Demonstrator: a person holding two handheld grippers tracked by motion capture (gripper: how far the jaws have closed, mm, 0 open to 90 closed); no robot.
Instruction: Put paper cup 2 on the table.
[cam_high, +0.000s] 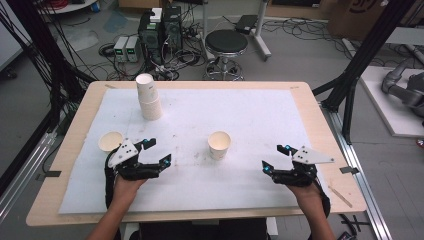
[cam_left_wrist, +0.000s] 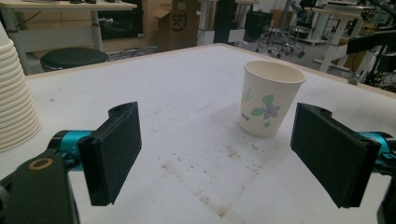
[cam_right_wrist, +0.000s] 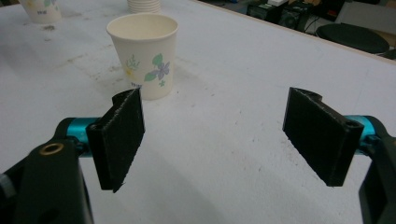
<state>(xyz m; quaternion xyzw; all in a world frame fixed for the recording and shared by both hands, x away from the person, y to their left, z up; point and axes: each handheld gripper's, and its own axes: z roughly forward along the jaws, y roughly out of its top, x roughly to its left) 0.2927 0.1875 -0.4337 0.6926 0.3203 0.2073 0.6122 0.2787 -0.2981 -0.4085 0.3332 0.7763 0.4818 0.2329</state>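
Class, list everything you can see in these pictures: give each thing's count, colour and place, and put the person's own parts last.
Single white paper cup with a floral print: one, upright, mid-table between the claws.
Second white paper cup: one, upright, near the table's left edge, beside the left claw.
Stack of white paper cups: one stack, upside down, far left of the table.
White foam mat: one, covering the tabletop.
Light wooden table: one, under the mat.
Black round stool: one, on the floor beyond the table.
Left claw: black, jaws open, empty.
Right claw: black, jaws open, empty.
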